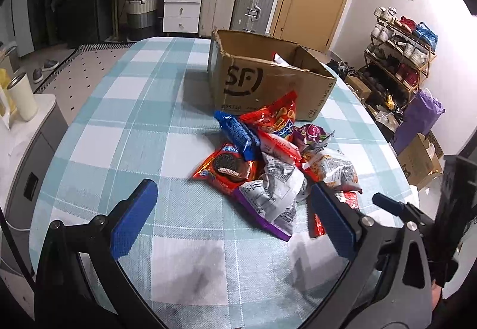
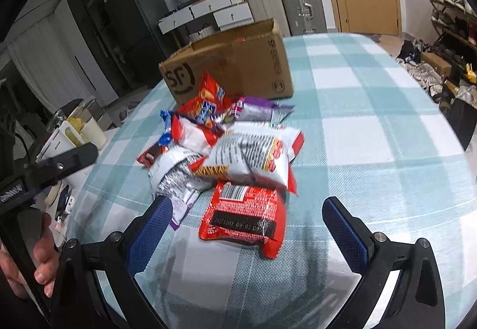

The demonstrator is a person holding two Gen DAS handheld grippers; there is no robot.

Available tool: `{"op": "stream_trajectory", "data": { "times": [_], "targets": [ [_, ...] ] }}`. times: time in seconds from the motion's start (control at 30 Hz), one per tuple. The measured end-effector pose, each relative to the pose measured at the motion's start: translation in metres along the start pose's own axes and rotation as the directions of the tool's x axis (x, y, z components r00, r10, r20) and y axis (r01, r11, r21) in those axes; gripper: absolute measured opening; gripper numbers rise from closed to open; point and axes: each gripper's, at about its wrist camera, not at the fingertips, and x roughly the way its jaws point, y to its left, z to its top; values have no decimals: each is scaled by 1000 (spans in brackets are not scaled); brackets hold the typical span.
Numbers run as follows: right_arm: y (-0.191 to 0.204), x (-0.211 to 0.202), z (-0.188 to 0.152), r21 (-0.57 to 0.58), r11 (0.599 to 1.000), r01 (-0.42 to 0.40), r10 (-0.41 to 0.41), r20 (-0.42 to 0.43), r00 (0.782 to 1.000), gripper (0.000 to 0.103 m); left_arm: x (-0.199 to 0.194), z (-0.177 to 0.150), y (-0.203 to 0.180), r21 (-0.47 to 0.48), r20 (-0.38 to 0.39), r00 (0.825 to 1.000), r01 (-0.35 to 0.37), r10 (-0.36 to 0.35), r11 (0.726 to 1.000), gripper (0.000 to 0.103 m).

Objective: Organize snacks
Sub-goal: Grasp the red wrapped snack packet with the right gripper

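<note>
Left wrist view. I see the left gripper [image 1: 232, 209] with its blue-padded fingers spread wide and nothing between them, hovering over the checked tablecloth [image 1: 119, 126]. My landmark is the cardboard box [image 1: 262, 81], open-topped and printed "SF", standing on the cloth. The snack pile [image 1: 274, 156] lies just in front of the box, on the near side, its rearmost red bag [image 1: 274, 115] touching or nearly touching the box wall (I cannot tell which). In the pile: a blue cookie pack [image 1: 238, 132] nearest the box on the left, a red cookie pack [image 1: 229, 171] in front of it, and a white-and-purple bag [image 1: 274, 203] nearest my gripper. Something white and red pokes up inside the box; too little shows to name it. The right gripper's [image 1: 387, 205] finger enters at the right edge.

Right wrist view. The right gripper [image 2: 247, 224] is likewise spread apart, holding nothing. Seen from this side, the snack pile [image 2: 226, 144] again sits directly in front of the cardboard box [image 2: 235, 63]. A red packet [image 2: 244, 218] with a barcode lies flat at the end of the pile farthest from the box, between my two fingers but below them (contact not evident). A white bag [image 2: 253, 156] lies just behind it, toward the box. A hand [image 2: 38, 260] grips the left tool at the left edge.
</note>
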Motion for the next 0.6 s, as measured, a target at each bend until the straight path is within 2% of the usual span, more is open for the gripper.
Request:
{"op": "stream_trajectory", "data": {
  "times": [0.2,0.27,0.4,0.47,0.5,0.53,0.57,0.6],
  "targets": [
    [-1,25,-2,-6,1000,14,-15,-44,999,102,5,-4,9,-9,-7,1000,-16,16,1000,102],
    [0,31,-2,-18,998,53,-54,-68,996,101,8,-6,13,-16,-12,1000,-20,19,1000,102],
    [4,36,-3,-49,996,76,-79,-67,995,99,13,-10,21,-34,-24,999,-37,36,999,102],
    [10,37,-5,-86,989,117,-123,-58,991,84,16,-12,23,-40,-34,999,-39,38,998,102],
    [11,38,-5,-100,987,130,-136,-57,989,81,18,-13,24,-42,-39,998,-41,39,998,102],
    [14,38,-5,-117,985,124,-131,-56,990,75,19,-14,25,-41,-43,998,-41,39,998,102],
    [16,38,-6,-129,985,114,-122,-52,991,61,21,-15,25,-39,-49,998,-44,42,998,102],
    [20,39,-7,-149,982,113,-122,-48,991,54,22,-16,25,-39,-52,998,-46,44,998,102]
  ]
}}
